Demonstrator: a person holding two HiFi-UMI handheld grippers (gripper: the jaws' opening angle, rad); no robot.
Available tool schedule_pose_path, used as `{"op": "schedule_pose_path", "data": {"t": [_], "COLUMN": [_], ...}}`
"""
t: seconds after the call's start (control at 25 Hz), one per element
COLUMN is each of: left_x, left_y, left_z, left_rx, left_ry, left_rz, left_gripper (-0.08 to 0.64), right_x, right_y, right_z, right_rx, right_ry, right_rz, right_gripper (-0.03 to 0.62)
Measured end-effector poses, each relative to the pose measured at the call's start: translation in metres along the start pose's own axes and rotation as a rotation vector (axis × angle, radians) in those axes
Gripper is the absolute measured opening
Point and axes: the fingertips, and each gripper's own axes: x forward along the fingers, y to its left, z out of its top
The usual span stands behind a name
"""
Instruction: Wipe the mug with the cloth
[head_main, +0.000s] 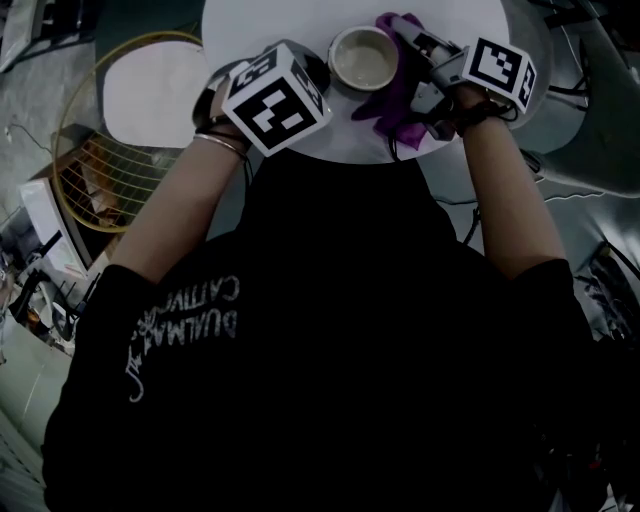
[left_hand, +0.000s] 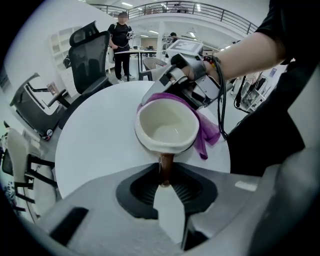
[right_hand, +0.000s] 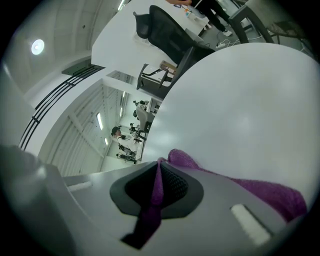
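White round table (head_main: 262, 22), near edge: our left gripper (left_hand: 165, 182) clamps the handle (left_hand: 165, 166) of the cream ceramic mug (left_hand: 167, 125); our right gripper (right_hand: 155, 190) pinches purple cloth (right_hand: 272, 196).

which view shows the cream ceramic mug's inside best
The left gripper view: the cream ceramic mug sits centred, interior facing the camera, handle in the left gripper's jaws. The head view shows it small, from above. The right gripper view shows only purple cloth.

left gripper (left_hand: 165, 176): jaws pinched on mug handle (left_hand: 165, 165), pointing steeply down. right gripper (right_hand: 154, 192): jaws clamped on cloth (right_hand: 265, 194), facing the left gripper from close by, aimed shallower. left forearm (head_main: 180, 215) and right forearm (head_main: 510, 200) bare, reaching forward, converging toward the tongs.
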Motion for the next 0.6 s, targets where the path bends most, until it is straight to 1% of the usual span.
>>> {"op": "schedule_pose_path", "data": {"t": [0.2, 0.36, 0.6], "left_x": [-0.003, -0.008, -0.012], "left_y": [-0.006, 0.004, 0.005], "left_z": [0.002, 0.004, -0.002], "left_rx": [-0.053, -0.091, -0.132], "left_ry": [0.016, 0.019, 0.06], "left_rz": [0.021, 0.03, 0.022], "left_gripper": [0.071, 0.071, 0.069], "right_x": [-0.013, -0.014, -0.022], "right_y": [-0.003, -0.001, -0.003], "right_z": [-0.001, 0.005, -0.004], "right_rx": [0.039, 0.077, 0.223], "right_ry": [-0.088, -0.126, -0.15], "right_rz": [-0.054, -0.094, -0.085], "right_gripper": [0.023, 0.023, 0.023]}}
